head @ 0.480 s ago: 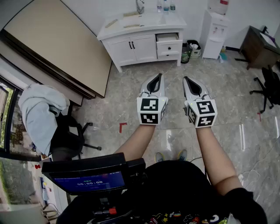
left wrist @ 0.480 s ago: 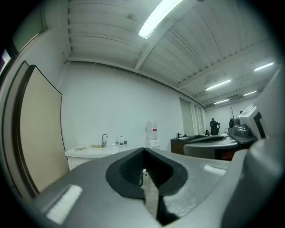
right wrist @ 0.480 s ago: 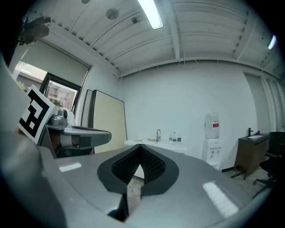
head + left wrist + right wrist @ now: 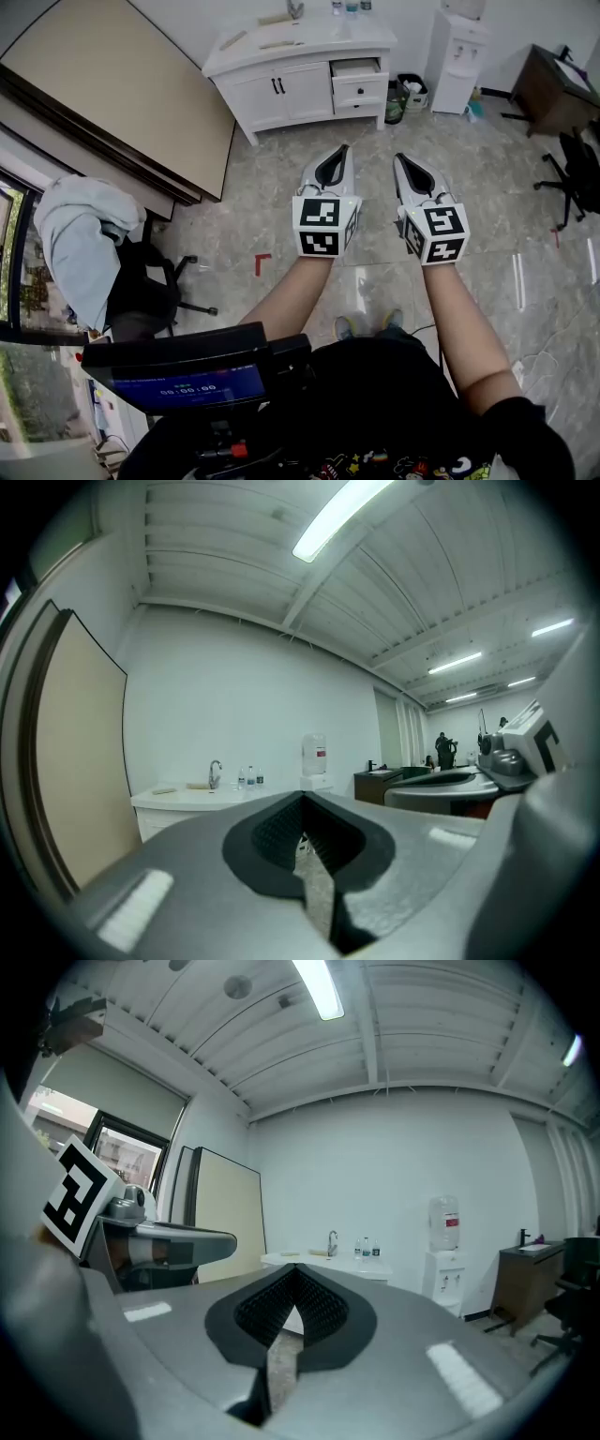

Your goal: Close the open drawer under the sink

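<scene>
1. The open drawer (image 4: 356,67) is the top one at the right end of the sink cabinet (image 4: 281,94). It is pulled out past the cabinet's front, while the drawer below it sits flush.
2. A faucet (image 4: 294,9) and some bottles (image 4: 351,6) stand on the cabinet's top, above the drawer.
3. A bin (image 4: 408,94) and a water dispenser (image 4: 457,56) stand just right of the cabinet, so a straight approach to its front looks easiest.
4. The left gripper (image 4: 343,150) and right gripper (image 4: 400,157) hang well short of the cabinet over the floor (image 4: 281,178), level and aimed at it. Each has its jaws pressed together with nothing between them, which suits pushing the drawer front rather than grasping.
5. Closing does not seem to have begun, and the person probably has to walk up to the cabinet first.
</scene>
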Available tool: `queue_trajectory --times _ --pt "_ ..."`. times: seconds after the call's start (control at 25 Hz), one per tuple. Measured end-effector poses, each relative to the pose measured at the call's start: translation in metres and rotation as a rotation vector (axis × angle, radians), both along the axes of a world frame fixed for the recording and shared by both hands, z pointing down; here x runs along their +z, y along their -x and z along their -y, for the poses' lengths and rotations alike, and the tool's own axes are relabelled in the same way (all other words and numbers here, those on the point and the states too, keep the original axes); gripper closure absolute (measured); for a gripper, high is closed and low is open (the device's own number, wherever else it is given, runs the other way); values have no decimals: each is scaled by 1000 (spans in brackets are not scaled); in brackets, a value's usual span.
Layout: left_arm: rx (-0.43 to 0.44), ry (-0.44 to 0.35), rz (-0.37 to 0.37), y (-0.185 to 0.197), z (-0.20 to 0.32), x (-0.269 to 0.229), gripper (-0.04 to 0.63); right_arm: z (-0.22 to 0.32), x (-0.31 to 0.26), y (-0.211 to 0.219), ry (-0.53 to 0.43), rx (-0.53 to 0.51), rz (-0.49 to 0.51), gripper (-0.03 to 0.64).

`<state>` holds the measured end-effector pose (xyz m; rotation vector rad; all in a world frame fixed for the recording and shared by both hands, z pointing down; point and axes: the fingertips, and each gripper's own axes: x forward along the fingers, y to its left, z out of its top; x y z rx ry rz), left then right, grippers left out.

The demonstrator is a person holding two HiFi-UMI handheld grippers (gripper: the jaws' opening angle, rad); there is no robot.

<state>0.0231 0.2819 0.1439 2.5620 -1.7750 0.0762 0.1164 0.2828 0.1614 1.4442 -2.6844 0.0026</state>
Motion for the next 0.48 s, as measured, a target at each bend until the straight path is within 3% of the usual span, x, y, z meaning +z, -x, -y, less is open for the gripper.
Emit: queue_trajectory --times 0.24,0.48 --pt "21 3 -4 -12 12 -5 594 8 -4 -10 -9 13 7 595" --pt "38 33 9 -23 130 40 594 125 45 -17 17 23 15 595"
